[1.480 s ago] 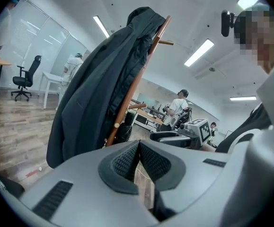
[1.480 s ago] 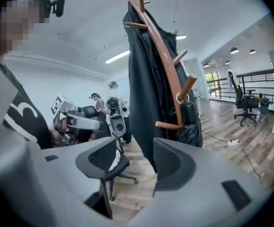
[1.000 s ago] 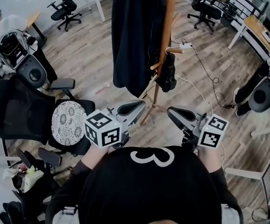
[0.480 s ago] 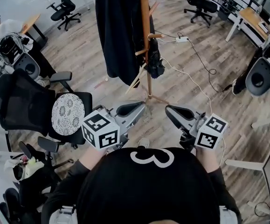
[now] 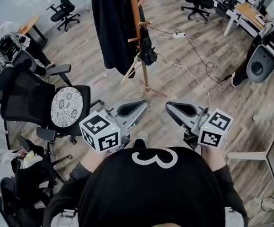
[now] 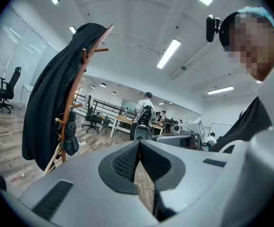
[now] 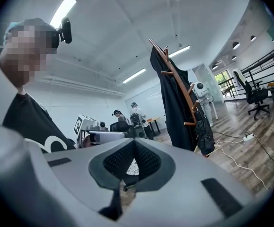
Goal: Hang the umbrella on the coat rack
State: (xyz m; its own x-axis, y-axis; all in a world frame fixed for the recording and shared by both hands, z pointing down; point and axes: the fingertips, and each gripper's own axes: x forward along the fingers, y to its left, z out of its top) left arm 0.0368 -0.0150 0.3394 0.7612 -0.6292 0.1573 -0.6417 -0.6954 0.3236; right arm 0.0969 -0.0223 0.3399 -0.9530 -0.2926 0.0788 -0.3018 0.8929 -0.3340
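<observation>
Umbrella [image 5: 147,51] hung folded from a side peg of the coat rack [image 5: 136,13], just beside the dark coat [image 5: 110,27], so the hanging step looked finished. The left tongs [image 5: 139,107] and the right tongs [image 5: 172,106] were both clenched on nothing, held well apart from the rack above the wooden floor [image 5: 198,84]. The only call left seemed to be checking that it sat securely on the peg.

Black folded umbrella [image 5: 147,52], compact and bunched, hanging upright from a lower side peg of the wooden coat rack [image 5: 135,8] (slim pole, splayed legs on the floor)
</observation>
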